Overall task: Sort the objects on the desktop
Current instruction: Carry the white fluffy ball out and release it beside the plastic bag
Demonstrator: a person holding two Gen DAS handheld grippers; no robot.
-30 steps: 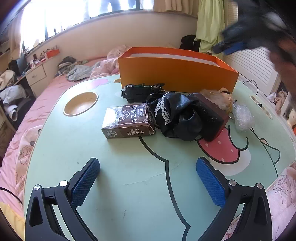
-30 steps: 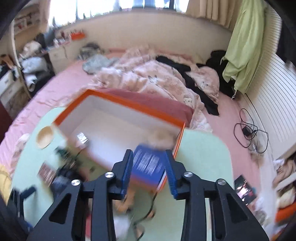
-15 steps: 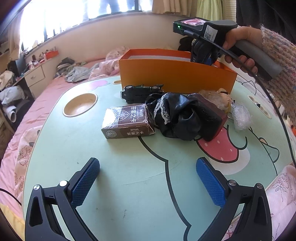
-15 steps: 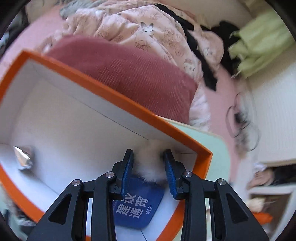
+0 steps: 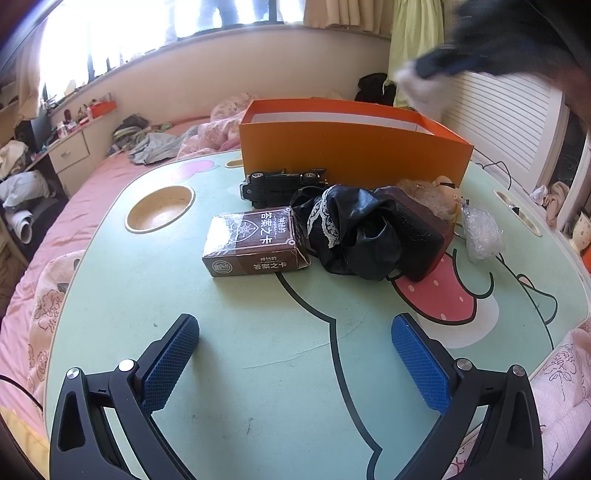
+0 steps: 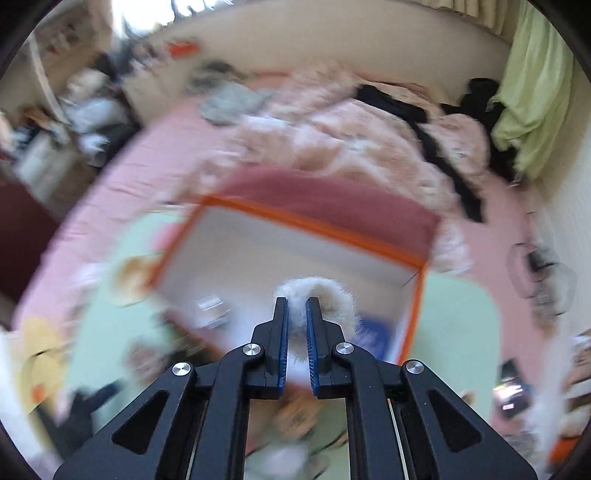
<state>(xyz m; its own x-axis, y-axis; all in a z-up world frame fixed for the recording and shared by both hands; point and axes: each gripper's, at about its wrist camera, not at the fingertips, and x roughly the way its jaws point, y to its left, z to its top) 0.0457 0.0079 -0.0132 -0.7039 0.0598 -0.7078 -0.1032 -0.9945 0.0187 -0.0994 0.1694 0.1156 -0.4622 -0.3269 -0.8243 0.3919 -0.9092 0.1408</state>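
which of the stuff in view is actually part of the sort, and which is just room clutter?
Job:
orange box
card box
toy car
black lace cloth
dark case
plastic wrap
white fluffy item pinched in right gripper
left gripper, open, hovering

Lying about:
bedding
green curtain
dresser

Bedroom. Window (image 5: 221, 18) along far wall, strong daylight, glare washes out panes. Cream curved sill (image 5: 258, 55) below, small clutter at left end. Beige curtain (image 5: 343, 14) at top, green cloth (image 5: 415, 48) hanging right. White slatted panel (image 5: 506, 118) on right wall. Bed (image 5: 110, 177) with pink sheet, pink floral quilt (image 6: 369, 140), grey clothes (image 5: 155, 144) and black clothes (image 6: 424, 122) strewn over it. White drawer unit (image 5: 70, 155) far left, piled clothes beside it. Cables (image 6: 539, 273) on pink sheet at right. Right wrist view motion-blurred.
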